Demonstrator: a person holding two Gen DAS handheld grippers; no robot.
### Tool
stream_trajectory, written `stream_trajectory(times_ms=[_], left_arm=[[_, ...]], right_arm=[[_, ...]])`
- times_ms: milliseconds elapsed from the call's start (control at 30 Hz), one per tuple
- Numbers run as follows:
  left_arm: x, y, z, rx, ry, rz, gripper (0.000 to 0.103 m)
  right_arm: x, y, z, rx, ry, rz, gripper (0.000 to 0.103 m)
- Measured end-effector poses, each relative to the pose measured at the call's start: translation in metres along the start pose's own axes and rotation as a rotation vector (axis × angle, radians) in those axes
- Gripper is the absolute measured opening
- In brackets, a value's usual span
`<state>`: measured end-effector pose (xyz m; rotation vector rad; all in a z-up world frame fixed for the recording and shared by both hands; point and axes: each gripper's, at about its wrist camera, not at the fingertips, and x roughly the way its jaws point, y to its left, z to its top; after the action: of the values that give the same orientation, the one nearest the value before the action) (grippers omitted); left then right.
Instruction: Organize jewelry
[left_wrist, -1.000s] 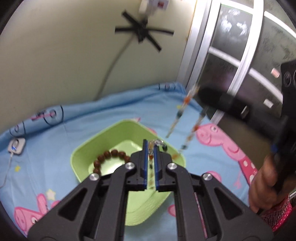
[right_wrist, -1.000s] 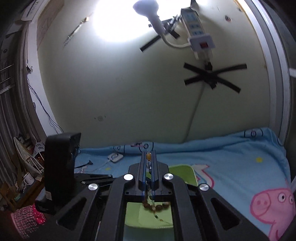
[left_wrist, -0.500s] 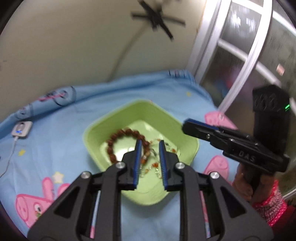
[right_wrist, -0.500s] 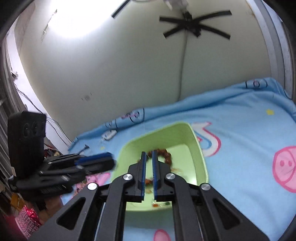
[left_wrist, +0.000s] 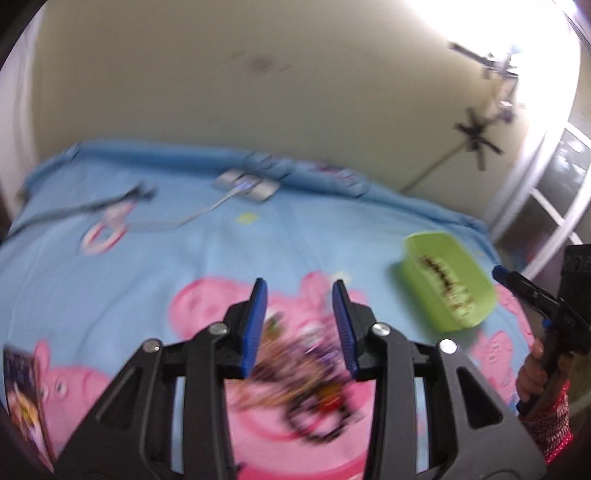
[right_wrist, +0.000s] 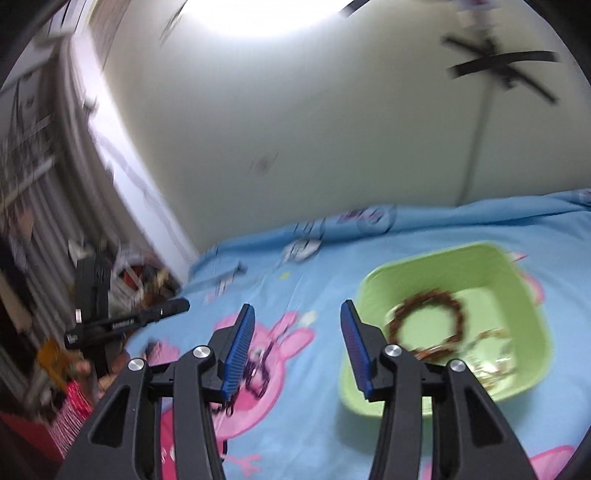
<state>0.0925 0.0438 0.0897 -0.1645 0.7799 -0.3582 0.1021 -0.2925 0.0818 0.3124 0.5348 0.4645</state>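
Note:
A green bowl (right_wrist: 513, 269) sits on the blue cartoon-print cloth and holds a brown bead bracelet (right_wrist: 428, 317) and a beaded necklace (right_wrist: 487, 362). The bowl also shows in the left wrist view (left_wrist: 421, 247). A blurred pile of jewelry (left_wrist: 306, 373) lies on the cloth just under my left gripper (left_wrist: 300, 291), which is open and empty. My right gripper (right_wrist: 297, 314) is open and empty, left of the bowl. Dark chain pieces (right_wrist: 255, 373) lie beside its left finger.
A white charger with a cable (left_wrist: 243, 184) lies at the back of the cloth near the wall. A booklet (left_wrist: 22, 391) lies at the left edge. Shelves with clutter (right_wrist: 140, 277) stand to the left of the table.
Both grippers have opened and let the beaded necklace drop into the bowl. The left gripper has swung left to the jewelry pile. The right gripper has drawn back left of the bowl.

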Motion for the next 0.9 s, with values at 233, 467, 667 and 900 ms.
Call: stream_trajectory(times_ms=[233, 467, 667, 900], left_arm=[[0.013, 0.023, -0.049, -0.033, 0.087, -0.011, 0.034], [0.021, -0.006, -0.072, 0.090, 0.096, -0.068, 0.034], [0.026, -0.007, -0.073, 0.091, 0.107, -0.077, 0.034], [0.026, -0.029, -0.075, 0.177, 0.102, -0.075, 0.035]], right_arm=[[0.090, 0.053, -0.044, -0.181, 0.275, -0.046, 0.019], [0.131, 0.070, -0.060, -0.261, 0.360, -0.121, 0.014], [0.131, 0.072, -0.068, -0.364, 0.385, -0.213, 0.000], [0.054, 0.022, -0.087, -0.236, 0.334, -0.270, 0.000]])
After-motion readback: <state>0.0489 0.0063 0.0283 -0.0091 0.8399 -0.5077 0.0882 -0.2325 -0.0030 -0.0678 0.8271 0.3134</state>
